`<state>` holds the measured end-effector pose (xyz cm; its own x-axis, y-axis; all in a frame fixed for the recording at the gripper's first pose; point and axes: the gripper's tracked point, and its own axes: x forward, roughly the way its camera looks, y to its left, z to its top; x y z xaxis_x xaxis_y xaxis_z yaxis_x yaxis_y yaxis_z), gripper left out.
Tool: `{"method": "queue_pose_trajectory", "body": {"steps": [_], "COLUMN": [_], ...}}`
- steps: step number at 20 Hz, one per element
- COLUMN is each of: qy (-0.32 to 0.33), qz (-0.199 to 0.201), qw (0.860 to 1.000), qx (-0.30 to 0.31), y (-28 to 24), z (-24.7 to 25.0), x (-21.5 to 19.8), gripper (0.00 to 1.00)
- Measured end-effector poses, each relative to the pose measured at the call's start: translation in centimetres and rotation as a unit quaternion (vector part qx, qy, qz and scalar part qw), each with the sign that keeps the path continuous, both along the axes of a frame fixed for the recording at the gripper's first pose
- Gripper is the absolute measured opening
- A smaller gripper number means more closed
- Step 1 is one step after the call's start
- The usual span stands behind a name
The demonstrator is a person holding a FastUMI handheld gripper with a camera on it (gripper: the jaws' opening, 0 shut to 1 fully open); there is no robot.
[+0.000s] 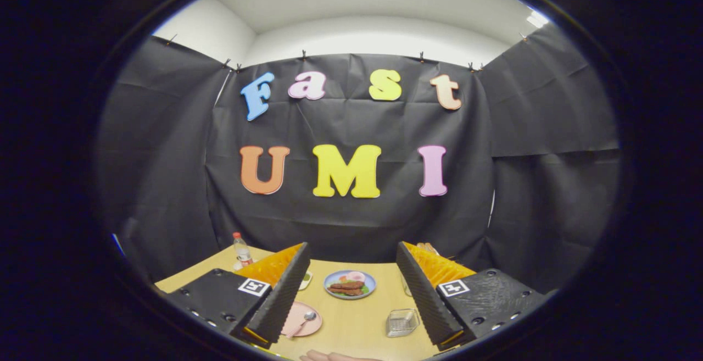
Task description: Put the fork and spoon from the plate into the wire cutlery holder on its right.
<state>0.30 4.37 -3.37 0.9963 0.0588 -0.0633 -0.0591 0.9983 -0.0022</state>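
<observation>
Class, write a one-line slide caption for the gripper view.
Open claw held above the table, empty, with the pink plate and its spoon by one finger and the wire holder by the other.

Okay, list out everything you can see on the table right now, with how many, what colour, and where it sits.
Table: one, light wood, under everything.
Pink plate: one, pink, beside the left finger of the tongs.
Spoon: one, silvery, lying on the pink plate.
Blue plate: one, blue, holding food, beyond the fingers near the far edge.
Wire cutlery holder: one, silvery, beside the right finger.
Water bottle: one, clear with red cap, far left corner.
Small dish: one, pale, partly hidden behind the left finger.
Hand: one, resting at the near table edge.
Tongs: one, fingers wide open, holding nothing.
</observation>
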Motion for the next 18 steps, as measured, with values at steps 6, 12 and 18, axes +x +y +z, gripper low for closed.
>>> {"method": "queue_pose_trajectory", "body": {"steps": [6, 12, 18], "qy": [0.036, 0.123, 0.268], "qz": [-0.009, -0.009, -0.007], "qw": [0.999, 0.992, 0.963], "qx": [-0.009, -0.006, -0.003], "y": [1.8, 4.9, 10.2], "z": [-3.3, -11.1, -23.7], "x": [0.8, 2.5, 4.3], "gripper": [0.95, 0.95, 0.95]}}
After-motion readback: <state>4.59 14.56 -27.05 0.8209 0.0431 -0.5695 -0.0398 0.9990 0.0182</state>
